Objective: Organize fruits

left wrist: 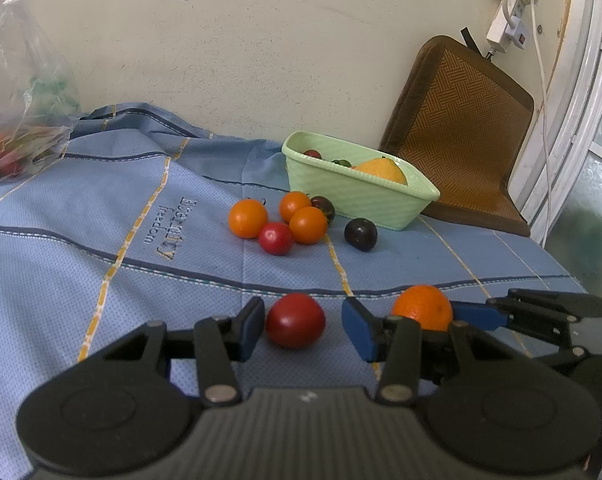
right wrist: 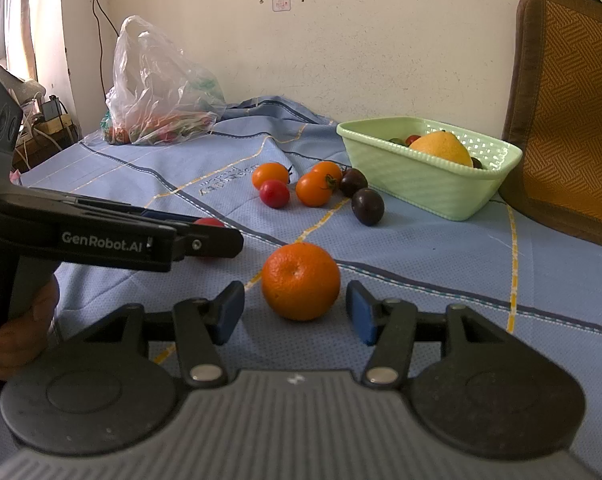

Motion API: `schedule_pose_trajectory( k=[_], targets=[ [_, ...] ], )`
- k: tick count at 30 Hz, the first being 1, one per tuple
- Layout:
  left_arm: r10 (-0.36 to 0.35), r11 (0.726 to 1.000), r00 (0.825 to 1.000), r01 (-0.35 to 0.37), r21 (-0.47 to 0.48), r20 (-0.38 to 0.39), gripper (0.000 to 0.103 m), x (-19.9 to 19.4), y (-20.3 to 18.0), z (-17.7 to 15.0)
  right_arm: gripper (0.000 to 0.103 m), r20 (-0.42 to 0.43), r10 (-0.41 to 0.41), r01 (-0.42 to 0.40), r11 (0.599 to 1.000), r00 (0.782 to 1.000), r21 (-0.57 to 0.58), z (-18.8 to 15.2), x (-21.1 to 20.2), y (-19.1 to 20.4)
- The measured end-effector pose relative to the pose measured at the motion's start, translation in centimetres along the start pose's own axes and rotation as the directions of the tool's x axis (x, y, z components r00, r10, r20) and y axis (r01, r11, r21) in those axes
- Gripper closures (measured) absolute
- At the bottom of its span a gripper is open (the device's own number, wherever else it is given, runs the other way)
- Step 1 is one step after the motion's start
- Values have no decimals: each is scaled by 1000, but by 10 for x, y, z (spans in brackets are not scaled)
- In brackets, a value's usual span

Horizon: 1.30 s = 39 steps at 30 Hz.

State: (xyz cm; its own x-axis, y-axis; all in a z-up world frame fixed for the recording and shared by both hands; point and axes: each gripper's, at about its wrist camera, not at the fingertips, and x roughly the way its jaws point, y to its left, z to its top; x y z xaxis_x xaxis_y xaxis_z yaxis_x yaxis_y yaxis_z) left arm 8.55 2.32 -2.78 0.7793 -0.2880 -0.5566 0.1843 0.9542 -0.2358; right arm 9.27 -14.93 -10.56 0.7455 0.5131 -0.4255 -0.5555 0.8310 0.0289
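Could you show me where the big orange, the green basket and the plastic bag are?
orange (right wrist: 300, 281): right wrist view, middle of its peel.
green basket (right wrist: 421, 184): right wrist view, front wall.
plastic bag (right wrist: 157, 80): right wrist view, crinkled side.

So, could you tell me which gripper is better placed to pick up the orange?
The right gripper: its open fingers flank the orange, while the left gripper is open around the red tomato.

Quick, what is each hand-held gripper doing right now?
Left hand-held gripper: open around a red tomato.
Right hand-held gripper: open around an orange.
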Motion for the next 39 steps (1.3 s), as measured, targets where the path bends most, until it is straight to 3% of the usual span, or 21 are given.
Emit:
schedule_pose_trajectory(
  k=[19, 22, 27, 30, 35, 39],
  targets=[
    [10, 1000, 1000, -10, 14, -1, 60, -8, 1, -6, 44, 1, 3, -3, 1000, 1000, 0, 0, -1, 0],
    [13, 1000, 1000, -13, 21, -3, 70, -6, -1, -6, 44, 4, 2, -2, 1000, 1000, -2, 0, -1, 0],
    [7, 1000, 1000, -7, 17, -3, 71, -6, 0, -5, 45, 6, 4, -4, 1000, 1000, 0, 0, -2, 0],
    [-2, 1000, 1000, 2, 15, -2, 71, -7, 0, -5, 59, 11, 0, 0, 1000, 1000, 2, 0, -3, -1],
    [-38, 999, 999, 38, -2, -2, 71, -4, -2, 0, 60, 40, 4, -5, 1000, 999, 26, 0, -7, -5],
    [-86, 996, 996, 86, -17, 13, 71, 5, -4, 25, 60, 90, -2, -6, 997, 996, 78, 11, -15, -20]
  ],
)
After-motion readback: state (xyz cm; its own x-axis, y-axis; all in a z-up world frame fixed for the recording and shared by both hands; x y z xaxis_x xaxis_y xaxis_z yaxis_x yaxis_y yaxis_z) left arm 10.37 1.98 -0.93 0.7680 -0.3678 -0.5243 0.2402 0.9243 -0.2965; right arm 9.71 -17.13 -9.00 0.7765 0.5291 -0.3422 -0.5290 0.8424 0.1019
